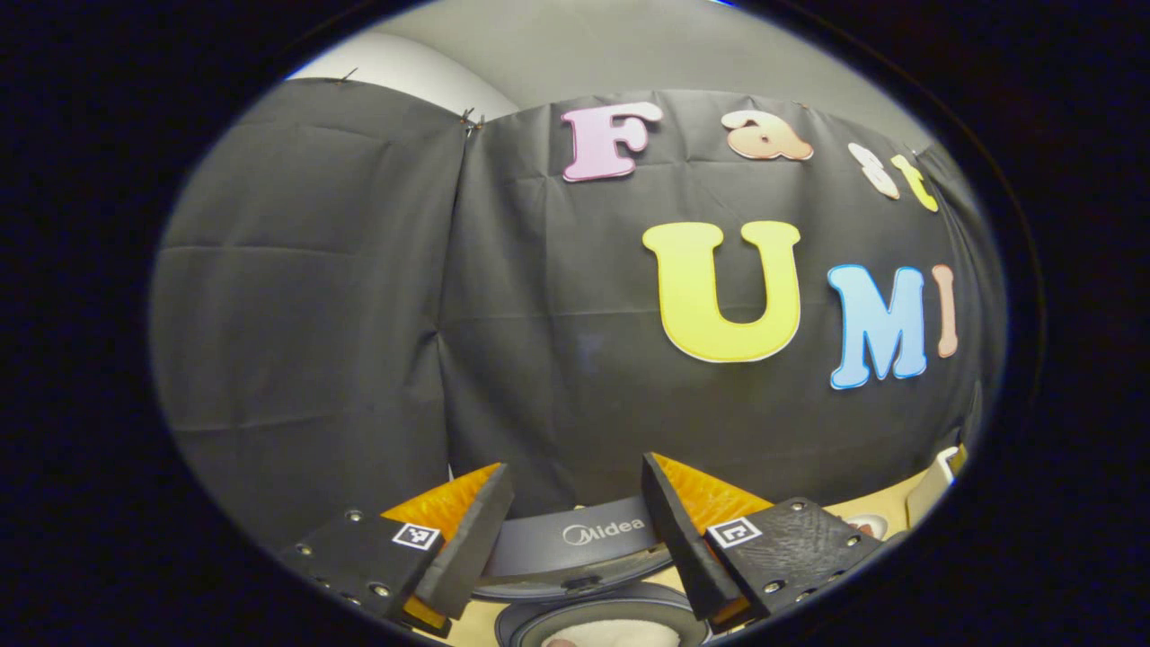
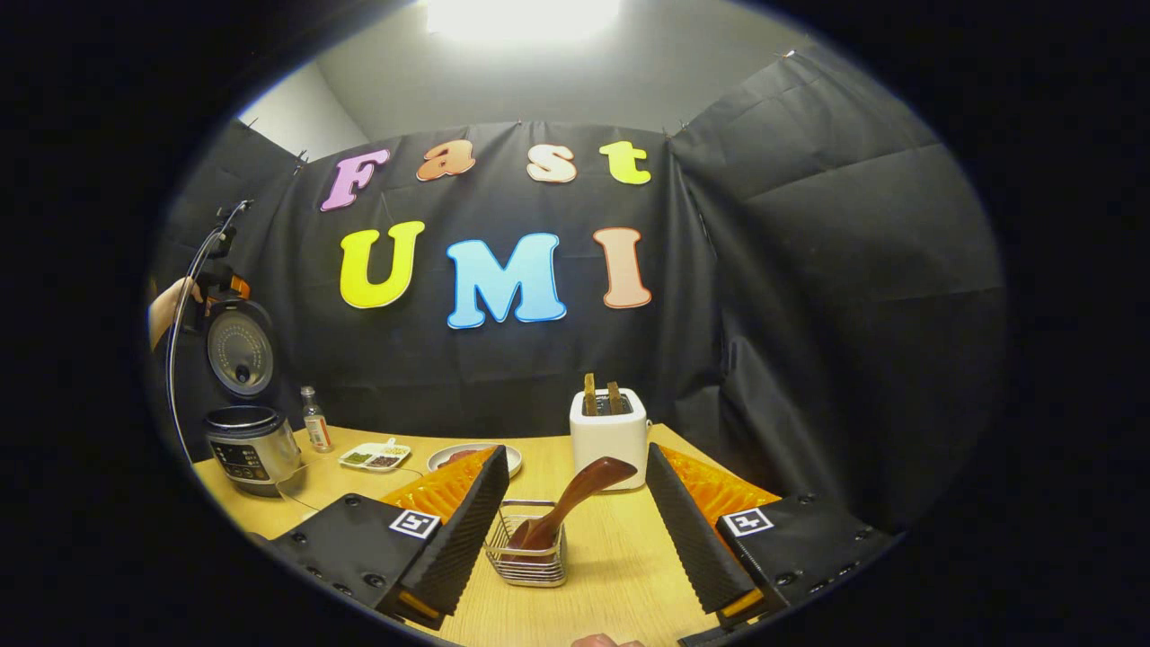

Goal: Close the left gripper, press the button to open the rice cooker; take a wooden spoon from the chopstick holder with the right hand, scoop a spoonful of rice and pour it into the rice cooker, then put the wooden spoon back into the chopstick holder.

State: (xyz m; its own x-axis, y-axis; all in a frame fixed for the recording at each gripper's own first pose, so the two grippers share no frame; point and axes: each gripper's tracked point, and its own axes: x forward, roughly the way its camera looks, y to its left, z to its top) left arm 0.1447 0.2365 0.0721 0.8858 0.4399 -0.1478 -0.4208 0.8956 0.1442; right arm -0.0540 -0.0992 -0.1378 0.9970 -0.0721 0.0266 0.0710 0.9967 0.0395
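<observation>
While the left gripper hangs with jaws apart above the rice cooker, its lid stands raised. From the right gripper view, the right gripper, fingers spread and empty, faces the wooden spoon leaning in the wire chopstick holder before the toaster. Fetching the spoon seems in hand: close on its handle.

A white toaster, a small bottle, a divided tray and a plate stand on the wooden table.

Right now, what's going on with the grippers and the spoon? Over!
Both grippers open, holding nothing. Rice cooker lid up. Wooden spoon sits in chopstick holder. Nothing blocking it.
</observation>
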